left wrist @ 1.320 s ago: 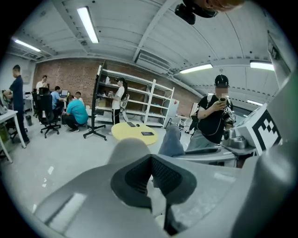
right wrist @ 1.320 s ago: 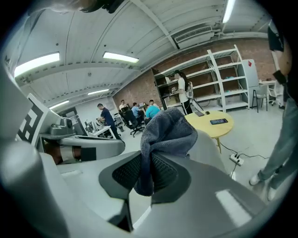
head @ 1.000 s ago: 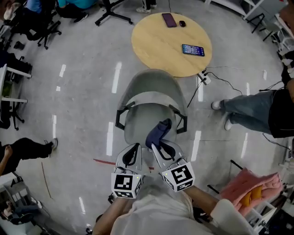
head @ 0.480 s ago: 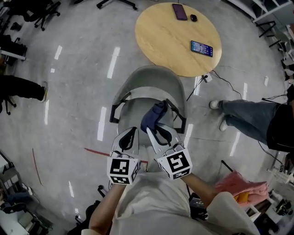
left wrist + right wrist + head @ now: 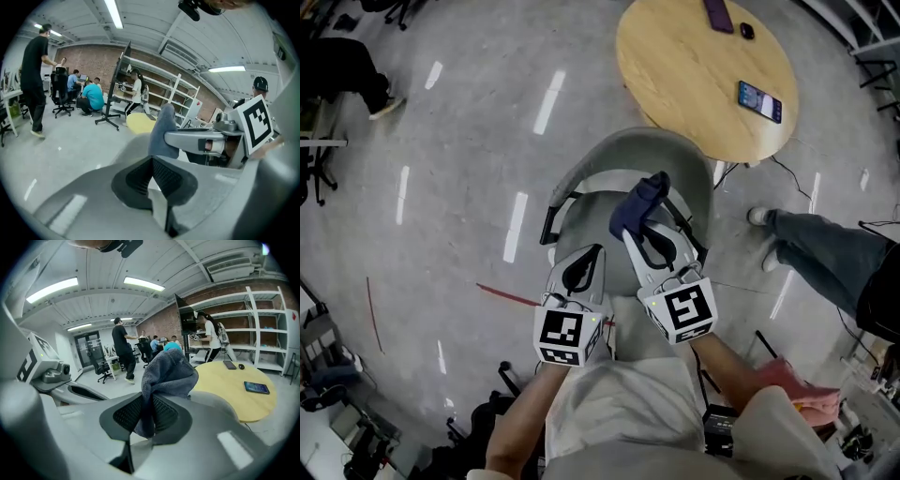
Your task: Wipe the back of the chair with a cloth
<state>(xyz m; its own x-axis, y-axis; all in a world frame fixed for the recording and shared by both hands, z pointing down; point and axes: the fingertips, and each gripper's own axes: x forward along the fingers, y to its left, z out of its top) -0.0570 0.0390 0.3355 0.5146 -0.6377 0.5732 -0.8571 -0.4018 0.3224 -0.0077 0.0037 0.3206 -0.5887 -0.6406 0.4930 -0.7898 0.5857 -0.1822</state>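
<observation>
A grey chair (image 5: 623, 164) with black armrests stands below me in the head view, its curved back toward the round table. My right gripper (image 5: 639, 225) is shut on a dark blue cloth (image 5: 639, 203), held above the seat just short of the chair back. The cloth (image 5: 165, 376) bunches up out of the closed jaws in the right gripper view. My left gripper (image 5: 582, 265) hangs beside it to the left, shut with nothing in it. From the left gripper view the cloth (image 5: 161, 132) and the right gripper's finger (image 5: 197, 139) show to the right.
A round wooden table (image 5: 698, 70) with two phones (image 5: 758, 100) stands just beyond the chair. A person's legs in jeans (image 5: 825, 258) are at the right, with a cable (image 5: 787, 169) on the floor. Office chairs and people stand farther off.
The head view has shifted, so the chair and table sit more to the right. Both grippers rose a little toward the chair back, the cloth still in the right one.
</observation>
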